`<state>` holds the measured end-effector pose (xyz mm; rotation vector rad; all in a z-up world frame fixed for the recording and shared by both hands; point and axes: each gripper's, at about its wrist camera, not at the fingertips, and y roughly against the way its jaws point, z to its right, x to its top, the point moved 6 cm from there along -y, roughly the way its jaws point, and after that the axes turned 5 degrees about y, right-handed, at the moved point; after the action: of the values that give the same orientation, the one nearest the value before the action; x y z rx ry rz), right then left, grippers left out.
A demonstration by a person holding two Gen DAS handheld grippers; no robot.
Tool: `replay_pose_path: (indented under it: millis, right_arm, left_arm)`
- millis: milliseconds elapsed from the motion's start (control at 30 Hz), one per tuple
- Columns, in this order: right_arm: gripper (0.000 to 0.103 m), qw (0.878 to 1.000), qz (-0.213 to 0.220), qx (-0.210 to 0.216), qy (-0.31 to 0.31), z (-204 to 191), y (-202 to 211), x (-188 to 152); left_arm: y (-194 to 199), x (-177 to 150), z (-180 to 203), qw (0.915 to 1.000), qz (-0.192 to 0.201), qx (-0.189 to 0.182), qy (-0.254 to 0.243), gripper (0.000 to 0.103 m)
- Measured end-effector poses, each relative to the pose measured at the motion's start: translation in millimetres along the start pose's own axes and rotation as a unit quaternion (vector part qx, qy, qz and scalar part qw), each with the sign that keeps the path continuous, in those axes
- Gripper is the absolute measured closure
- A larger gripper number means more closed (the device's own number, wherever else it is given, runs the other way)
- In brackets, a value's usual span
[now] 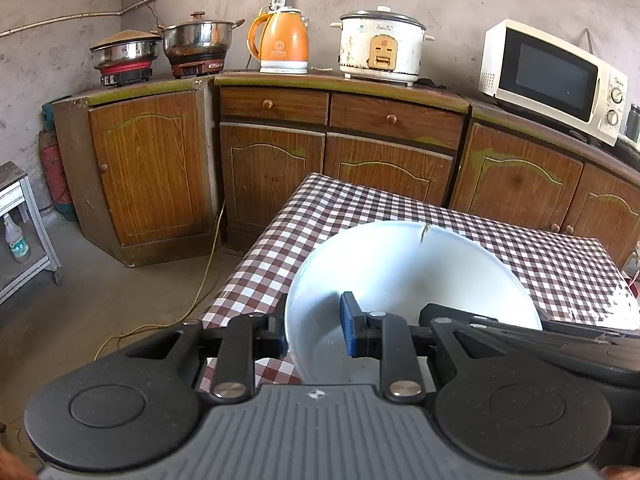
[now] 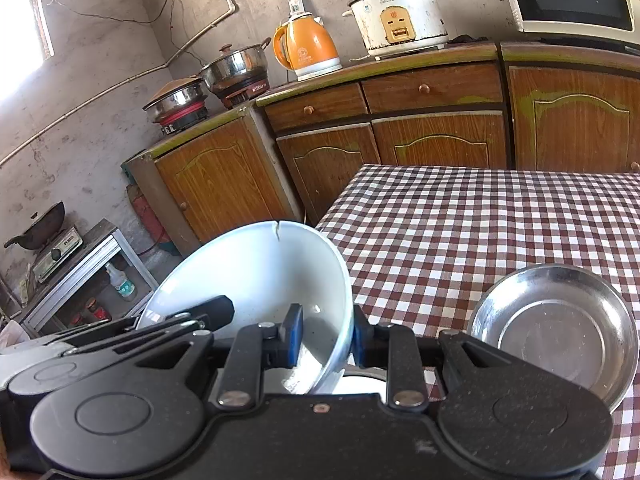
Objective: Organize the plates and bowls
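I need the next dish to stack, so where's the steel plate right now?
In the right wrist view, the steel plate lies on the checked tablecloth at lower right, just right of the right claw gripping the white bowl.

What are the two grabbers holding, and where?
Both hold the white bowl by its rim: left gripper on one side, right gripper on the opposite side.

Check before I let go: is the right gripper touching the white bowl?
Touching. The right wrist view shows the right gripper with one pad inside and one outside the white bowl wall, clamping it.
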<state>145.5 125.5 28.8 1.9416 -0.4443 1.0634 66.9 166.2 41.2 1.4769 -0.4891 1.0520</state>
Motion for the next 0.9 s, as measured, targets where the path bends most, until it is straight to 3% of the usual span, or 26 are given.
replay_pose_path:
  millis: [900]
  right_arm:
    - [0.071, 1.0, -0.01, -0.004, -0.006, 8.1, 2.5, -23.0]
  left_arm:
    - [0.7, -21.1, -1.5, 0.9999, -0.015, -0.003, -0.007, 0.078]
